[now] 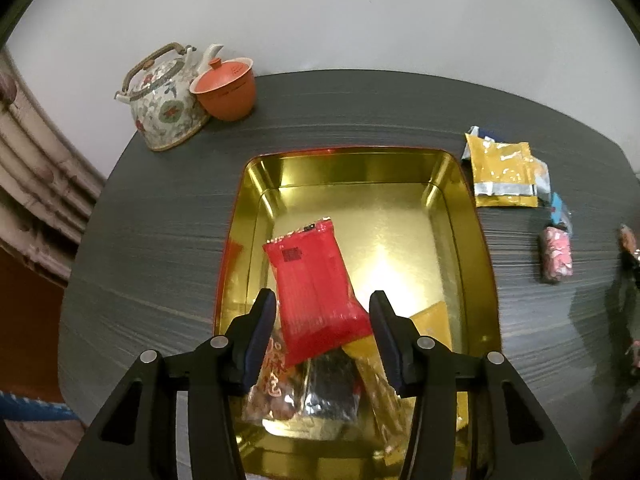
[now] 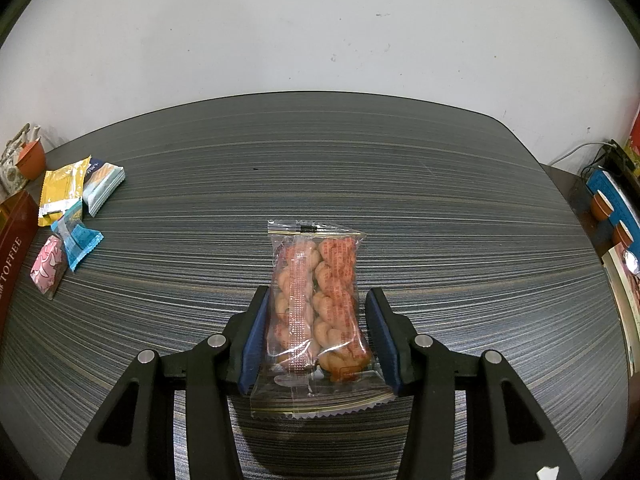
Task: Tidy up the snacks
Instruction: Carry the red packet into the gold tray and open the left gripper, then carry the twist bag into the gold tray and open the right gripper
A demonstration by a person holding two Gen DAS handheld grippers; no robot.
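Between the right gripper's (image 2: 316,334) spread jaws lies a clear packet of twisted biscuits (image 2: 316,300) on the table (image 2: 460,220), not yet pinched. Squeezing hard could crush them. Over the gold tin (image 1: 472,216), the left gripper (image 1: 322,338) stands released, a red packet (image 1: 316,292) loose between its fingers.

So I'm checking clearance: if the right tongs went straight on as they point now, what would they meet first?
Probably the clear twisted-snack packet, already lying between the open right tongs; beyond it only bare table, then the wall.
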